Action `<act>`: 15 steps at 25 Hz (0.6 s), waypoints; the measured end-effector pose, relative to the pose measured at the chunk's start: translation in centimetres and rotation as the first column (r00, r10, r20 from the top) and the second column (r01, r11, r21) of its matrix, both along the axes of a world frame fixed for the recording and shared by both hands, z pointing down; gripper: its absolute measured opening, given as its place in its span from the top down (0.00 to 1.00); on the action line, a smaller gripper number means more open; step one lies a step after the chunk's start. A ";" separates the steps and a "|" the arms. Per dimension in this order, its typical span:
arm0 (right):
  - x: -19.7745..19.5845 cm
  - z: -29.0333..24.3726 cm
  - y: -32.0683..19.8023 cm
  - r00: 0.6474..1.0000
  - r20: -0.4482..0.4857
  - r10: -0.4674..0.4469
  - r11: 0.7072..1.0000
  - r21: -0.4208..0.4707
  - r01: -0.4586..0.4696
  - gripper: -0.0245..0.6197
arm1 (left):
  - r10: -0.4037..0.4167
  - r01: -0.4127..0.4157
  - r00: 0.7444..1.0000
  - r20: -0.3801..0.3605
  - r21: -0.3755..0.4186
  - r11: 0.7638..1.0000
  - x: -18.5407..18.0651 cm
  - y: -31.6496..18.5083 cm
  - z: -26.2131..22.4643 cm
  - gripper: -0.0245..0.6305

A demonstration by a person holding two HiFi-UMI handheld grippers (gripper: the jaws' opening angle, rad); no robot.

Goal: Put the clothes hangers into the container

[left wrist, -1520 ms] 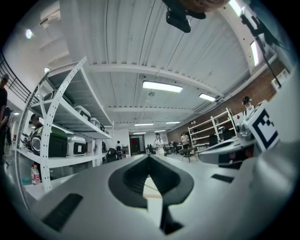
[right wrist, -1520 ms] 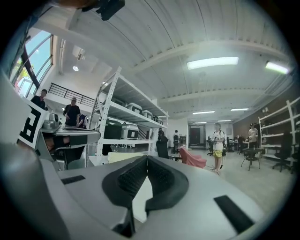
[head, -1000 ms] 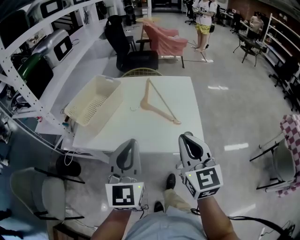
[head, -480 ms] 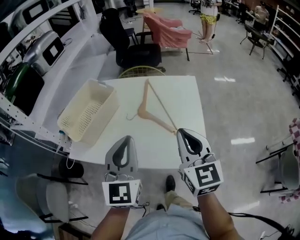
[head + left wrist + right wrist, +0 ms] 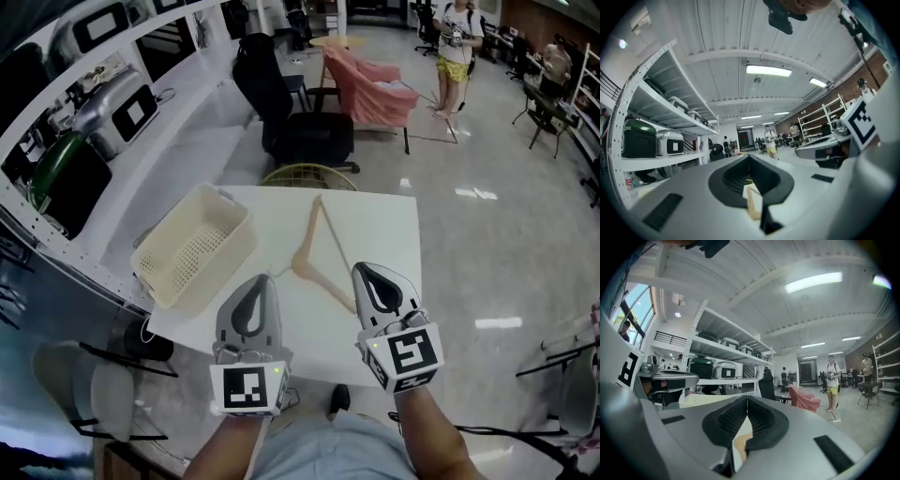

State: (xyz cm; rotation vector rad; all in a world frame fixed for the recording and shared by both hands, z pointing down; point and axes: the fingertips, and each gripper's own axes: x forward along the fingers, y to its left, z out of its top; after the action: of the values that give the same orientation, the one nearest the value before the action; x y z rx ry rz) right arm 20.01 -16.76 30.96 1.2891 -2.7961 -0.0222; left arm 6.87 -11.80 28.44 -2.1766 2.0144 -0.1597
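Head view: both grippers are held level and side by side over the near edge of the white surface [image 5: 384,211]. We judge this to be an approach, with nothing picked up yet.

- Left gripper [image 5: 261,284]: the left gripper view shows its fingers [image 5: 731,180] together at the tips with nothing clamped.
- Right gripper [image 5: 367,277]: the right gripper view shows its fingers [image 5: 764,420] pressed together the same way, also empty.
- Keeping the fingers shut probably suits carrying the grippers in. We judge they must part before either can take hold.

The task's thing is one wooden clothes hanger [image 5: 330,246], lying flat on the surface.
- It sits ahead of the grippers, between them and the far edge, and just right of the container [image 5: 192,246].
- It is apart from the container and not yet in it.
- Its long axis runs from the far side of the surface toward us, slanting right as it comes nearer.
- Its near end lies just beside the right gripper's tips, so the right gripper looks better placed to reach it.
- The peak of the triangle, where the hook sits, points left toward the container. The hook itself is too thin to make out well.

The container is a cream perforated basket with its open side up. It is set askew on the left part of the surface, close enough for a short sideways carry.
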 end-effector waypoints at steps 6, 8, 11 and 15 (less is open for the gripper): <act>-1.8 -0.7 -2.3 0.999 0.000 -0.045 0.999 0.027 0.045 0.94 | -0.056 0.056 0.998 -0.023 -0.009 0.998 -1.6 -1.3 0.0 0.94; -2.5 -0.5 -3.1 0.999 -0.005 -0.050 0.998 0.025 0.050 0.94 | -0.059 0.059 0.998 -0.033 -0.009 0.998 -2.2 -1.9 -0.2 0.94; -3.4 0.1 -4.5 0.999 -0.020 -0.048 0.999 0.015 0.049 0.94 | -0.059 0.058 0.997 -0.048 -0.010 0.998 -3.3 -3.4 0.0 0.94; -4.5 1.5 -6.2 0.998 -0.043 -0.037 0.999 -0.012 0.037 0.94 | -0.043 0.042 0.997 -0.068 -0.022 0.999 -4.4 -5.4 0.7 0.94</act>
State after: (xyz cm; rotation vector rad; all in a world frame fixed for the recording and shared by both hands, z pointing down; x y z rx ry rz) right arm 15.49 -22.94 32.48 1.2197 -2.7792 -0.0364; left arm 2.44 -17.21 29.10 -2.1816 2.1057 -0.1128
